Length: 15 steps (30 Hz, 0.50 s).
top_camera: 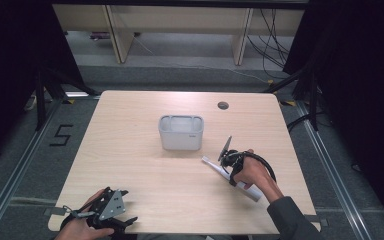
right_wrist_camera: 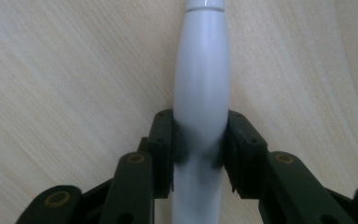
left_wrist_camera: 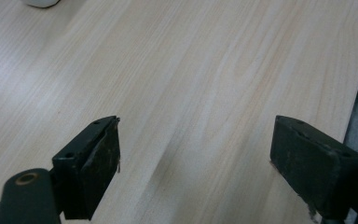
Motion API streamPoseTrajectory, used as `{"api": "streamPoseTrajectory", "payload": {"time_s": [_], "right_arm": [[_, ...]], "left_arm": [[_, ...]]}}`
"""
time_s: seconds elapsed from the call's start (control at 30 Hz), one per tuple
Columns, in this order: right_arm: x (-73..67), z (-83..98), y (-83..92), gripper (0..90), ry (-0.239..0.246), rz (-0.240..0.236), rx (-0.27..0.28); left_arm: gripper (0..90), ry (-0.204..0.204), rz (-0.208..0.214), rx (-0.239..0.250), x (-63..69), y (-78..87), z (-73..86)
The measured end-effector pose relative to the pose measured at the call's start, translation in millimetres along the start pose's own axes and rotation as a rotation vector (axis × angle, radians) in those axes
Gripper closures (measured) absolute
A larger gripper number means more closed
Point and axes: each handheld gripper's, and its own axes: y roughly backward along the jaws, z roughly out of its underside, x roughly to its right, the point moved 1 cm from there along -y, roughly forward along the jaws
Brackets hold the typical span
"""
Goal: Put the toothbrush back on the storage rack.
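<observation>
Right gripper (right_wrist_camera: 199,144) closed on white tube-shaped handle (right_wrist_camera: 201,88), pads pressing both sides; handle lying flat on table (top_camera: 130,150), right half, near front edge. Not lifted yet. Likely left: carry into grey bin (top_camera: 181,132) at table centre. Left gripper (left_wrist_camera: 196,154) open, nothing between jaws, front-left corner. Count: one handle, one bin, two grippers.

A light wooden tabletop (top_camera: 130,150) with a round cable hole (top_camera: 223,105) stands on grey carpeted floor (top_camera: 190,75) marked with a black "5" (top_camera: 61,135), flanked by black curtains (top_camera: 10,60), with pale furniture legs (top_camera: 117,35) and loose cables (top_camera: 270,45) behind.
</observation>
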Motion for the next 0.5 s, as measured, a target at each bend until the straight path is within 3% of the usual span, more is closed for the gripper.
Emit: {"api": "streamPoseTrajectory", "payload": {"time_s": [0.07, 0.13, 0.27, 0.3, 0.4, 0.5], "right_arm": [[0.2, -1.7, -0.5, 66.5, 0.013, 0.0, 0.009], [-0.5, -1.7, -0.8, 66.5, -0.007, -0.005, 0.0], [0.4, -1.7, -0.6, 66.7, -0.016, -0.001, 0.016], [1.5, -1.7, -0.6, 66.7, 0.001, 0.0, 0.019], [0.5, -0.4, -0.6, 66.7, -0.024, -0.006, 0.021], [1.6, 0.5, -0.6, 66.7, -0.006, 0.0, 0.029]], "left_arm": [[15.6, 0.002, 0.006, -0.009, -0.7, 1.3, -0.6], [15.6, -0.006, 0.02, -0.018, -0.7, 2.4, -1.0], [15.6, 0.009, 0.004, 0.004, 0.1, 0.8, -0.6], [15.6, -0.002, 0.007, -0.006, -0.4, 1.4, -0.5], [15.7, 0.011, -0.001, 0.011, 0.1, 0.0, -0.3], [15.6, 0.01, -0.001, 0.013, 0.2, -0.1, -0.2]]}}
